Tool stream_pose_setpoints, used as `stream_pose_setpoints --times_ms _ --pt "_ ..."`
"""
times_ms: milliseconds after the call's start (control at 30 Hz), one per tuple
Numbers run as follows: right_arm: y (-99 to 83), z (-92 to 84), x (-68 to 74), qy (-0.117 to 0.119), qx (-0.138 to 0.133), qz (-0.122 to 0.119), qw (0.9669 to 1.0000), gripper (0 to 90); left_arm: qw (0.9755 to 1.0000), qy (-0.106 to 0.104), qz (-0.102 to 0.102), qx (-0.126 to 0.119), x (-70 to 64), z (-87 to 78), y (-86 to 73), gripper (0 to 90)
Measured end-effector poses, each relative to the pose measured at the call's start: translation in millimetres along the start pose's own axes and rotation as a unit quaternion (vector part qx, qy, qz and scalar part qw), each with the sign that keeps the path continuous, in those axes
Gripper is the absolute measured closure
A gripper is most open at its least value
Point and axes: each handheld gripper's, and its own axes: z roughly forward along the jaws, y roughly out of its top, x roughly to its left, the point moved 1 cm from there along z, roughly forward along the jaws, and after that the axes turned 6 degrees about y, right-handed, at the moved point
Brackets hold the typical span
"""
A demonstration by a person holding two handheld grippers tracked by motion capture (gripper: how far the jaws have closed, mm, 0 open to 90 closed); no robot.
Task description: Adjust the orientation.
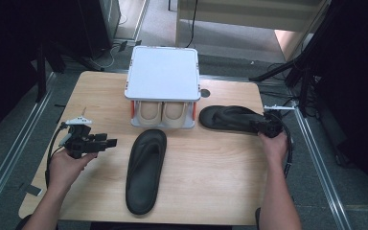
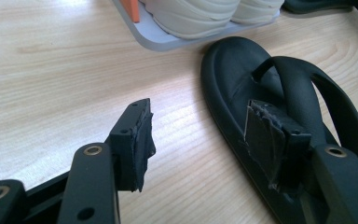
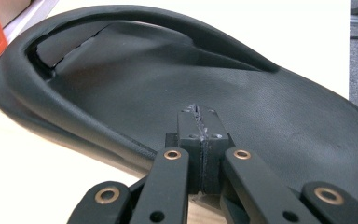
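High view: wooden table (image 1: 211, 163) on grey floor (image 1: 9, 143).

The table (image 1: 211, 182) is seen as pale, smooth wood grain. Both black flip-flops (image 1: 146, 170) (image 1: 232, 118) look matt and rubbery, finely textured. The left gripper (image 2: 200, 135) shows matt black plastic, brass-coloured rivets and rough, frayed pads (image 2: 142, 140).

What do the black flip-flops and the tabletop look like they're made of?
The black flip-flop in the middle and the black flip-flop at the right look like matte foam or rubber, with a fine leather-like grain on the footbed. The tabletop looks like pale wood or wood-look laminate, with visible grain lines.
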Motion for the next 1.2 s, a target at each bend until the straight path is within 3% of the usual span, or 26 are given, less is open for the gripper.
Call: stream_pose_setpoints --times_ms 467,633,1200 --pt "-12.8 -8.7 23.5 0.009 0.023 -0.028 0.9993 90.0 0.9999 -0.009 -0.013 -0.006 7.2 5.0 11.3 42.7" --pt "-16.4 -15.2 31.1 0.014 0.021 -0.037 0.9990 90.0 1.0000 0.008 0.002 -0.003 9.2 7.5 14.7 43.2" --pt "-22.2 -11.9 62.2 0.041 0.046 -0.066 0.9959 90.0 1.0000 -0.002 -0.006 -0.001 11.2 11.4 21.5 44.4"
